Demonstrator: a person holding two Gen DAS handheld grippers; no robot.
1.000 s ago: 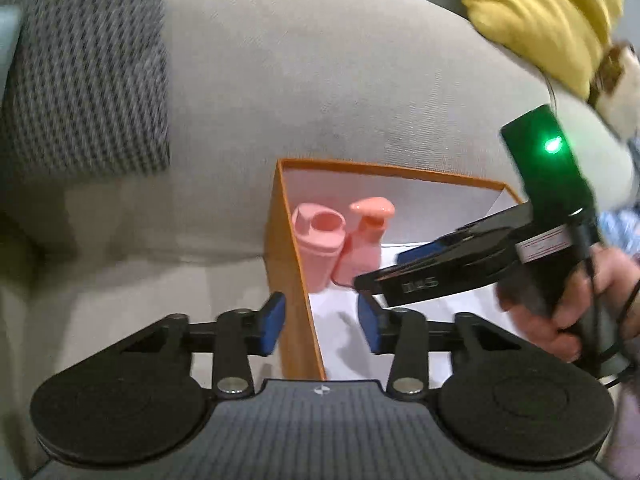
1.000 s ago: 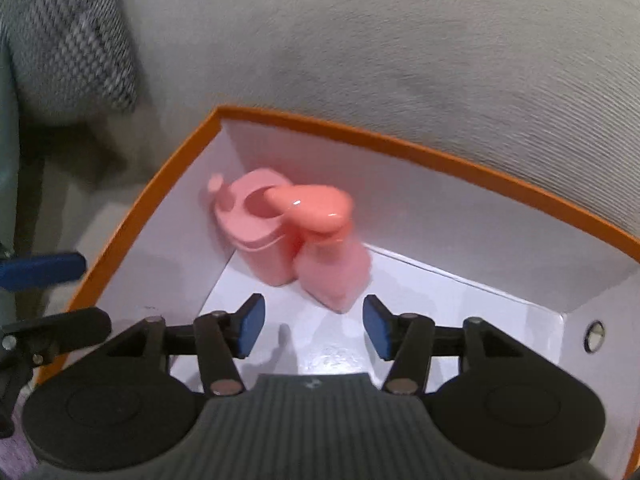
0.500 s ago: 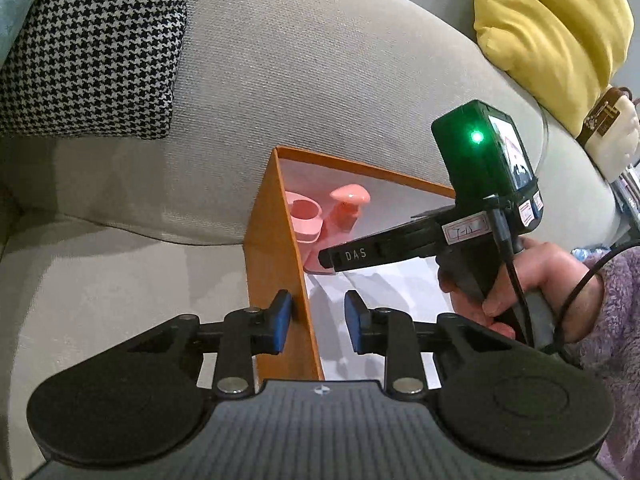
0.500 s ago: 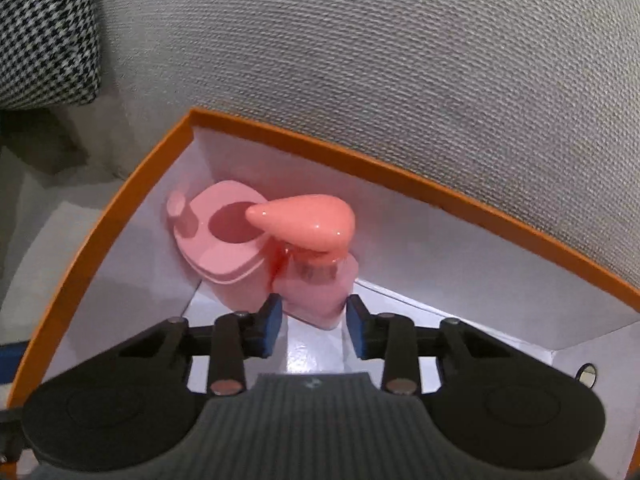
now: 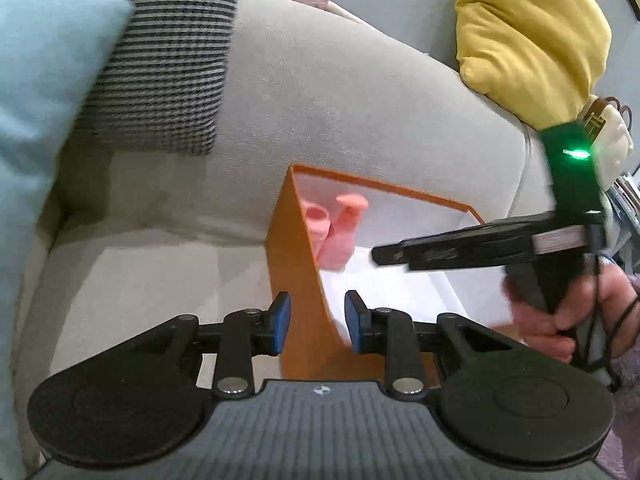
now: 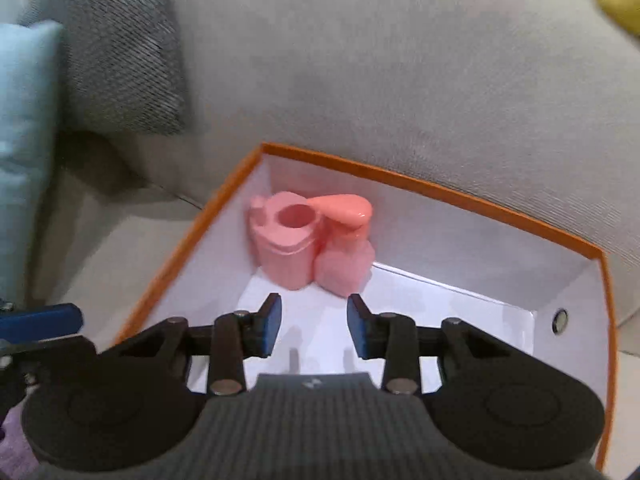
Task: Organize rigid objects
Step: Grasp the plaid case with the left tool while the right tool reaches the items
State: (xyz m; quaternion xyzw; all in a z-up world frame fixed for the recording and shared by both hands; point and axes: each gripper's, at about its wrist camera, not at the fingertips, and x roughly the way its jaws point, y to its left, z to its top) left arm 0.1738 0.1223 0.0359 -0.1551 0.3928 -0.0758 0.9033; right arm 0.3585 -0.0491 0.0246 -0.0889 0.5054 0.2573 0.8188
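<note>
An orange box (image 6: 472, 198) with a white inside sits on a grey sofa. In its far left corner stand a pink cup (image 6: 286, 240) and a pink pump bottle (image 6: 344, 248), touching. My right gripper (image 6: 314, 326) is open and empty above the box floor, a little short of the bottle. My left gripper (image 5: 317, 322) is open, its fingers on either side of the box's left wall (image 5: 296, 280) without gripping it. The cup (image 5: 318, 222), the bottle (image 5: 344, 236) and the right gripper (image 5: 460, 250) also show in the left wrist view.
The sofa back (image 6: 400, 80) rises right behind the box. A houndstooth cushion (image 5: 172, 60) and a light blue cushion (image 5: 36, 128) lie at the left. A yellow cushion (image 5: 532, 36) is at the far right. The bare seat (image 5: 140, 280) lies left of the box.
My right gripper has opened wider and drawn back from the pink bottle. My left gripper has opened wider around the box wall and pulled back.
</note>
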